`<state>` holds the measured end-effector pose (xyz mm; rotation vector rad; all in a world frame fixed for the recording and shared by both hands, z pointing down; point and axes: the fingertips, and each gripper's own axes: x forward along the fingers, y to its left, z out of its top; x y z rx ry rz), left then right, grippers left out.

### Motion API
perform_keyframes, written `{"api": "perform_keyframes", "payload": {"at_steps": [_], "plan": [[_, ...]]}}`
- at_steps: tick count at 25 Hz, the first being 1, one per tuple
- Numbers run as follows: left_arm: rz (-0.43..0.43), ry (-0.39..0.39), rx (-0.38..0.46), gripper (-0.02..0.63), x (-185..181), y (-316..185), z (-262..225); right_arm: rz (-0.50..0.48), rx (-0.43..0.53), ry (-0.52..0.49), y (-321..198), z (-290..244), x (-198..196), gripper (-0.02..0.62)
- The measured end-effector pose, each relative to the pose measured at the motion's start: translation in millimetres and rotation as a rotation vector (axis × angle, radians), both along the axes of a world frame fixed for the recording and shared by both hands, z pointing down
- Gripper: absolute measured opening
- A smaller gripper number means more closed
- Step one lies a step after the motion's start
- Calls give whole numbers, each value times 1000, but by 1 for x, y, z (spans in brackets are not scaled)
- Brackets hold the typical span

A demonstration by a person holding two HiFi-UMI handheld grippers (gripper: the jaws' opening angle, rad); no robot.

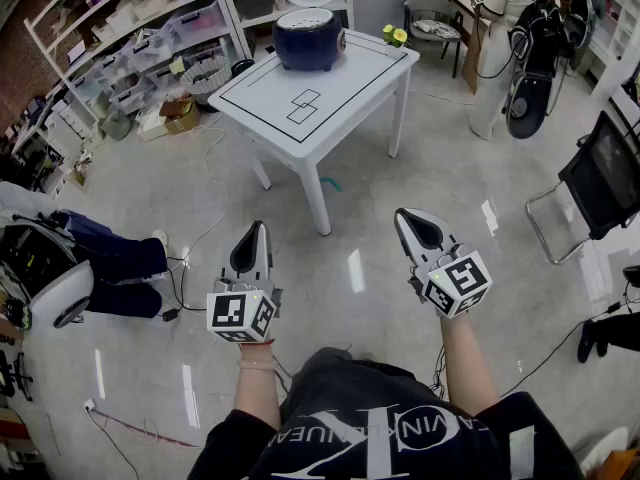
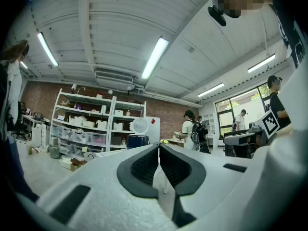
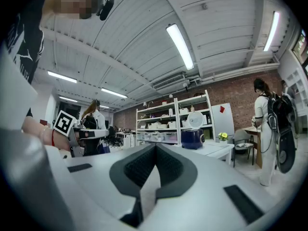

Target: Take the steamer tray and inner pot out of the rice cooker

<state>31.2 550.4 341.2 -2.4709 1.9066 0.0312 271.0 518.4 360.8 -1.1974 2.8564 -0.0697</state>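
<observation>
Left gripper (image 1: 251, 245), right gripper (image 1: 421, 230): closed, empty

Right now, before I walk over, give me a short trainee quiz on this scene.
1. True or false: the dark blue rice cooker stands on the floor.
2. The left gripper is: A) shut on a tray, B) shut and empty, C) open.
3. Fill in: the right gripper holds ____.
Key: 1 false, it stands on the white table; 2 B; 3 nothing, its jaws are together.
</observation>
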Motion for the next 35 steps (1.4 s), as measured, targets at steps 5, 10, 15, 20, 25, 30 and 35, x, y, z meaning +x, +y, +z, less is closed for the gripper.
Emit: {"api": "perform_keyframes", "payload": {"at_steps": [5,10,15,20,25,30,35], "plan": [[-3,4,-5,14,1,7,4,-3,2,5,6,1,1,-3],[-10,19,-24,14,-3,13,10,17,-3,-9,9,3,5,-2],[-9,29,-7,15,-5,10,7,49,-11,-48,-2,2,10,0],[-12,47,9,18,-11,-8,6,46,-28,-84,-16,4,11,153],[-6,56,8,112,-22,-52,11,63,-39,-102,-55,12,10,181],[-4,72,3,112,-43,-117,18,68,-44,-86,-112,19,-6,183],[11,75,-13,114,-63,-186,18,81,-56,-91,-180,17,-26,181]]}}
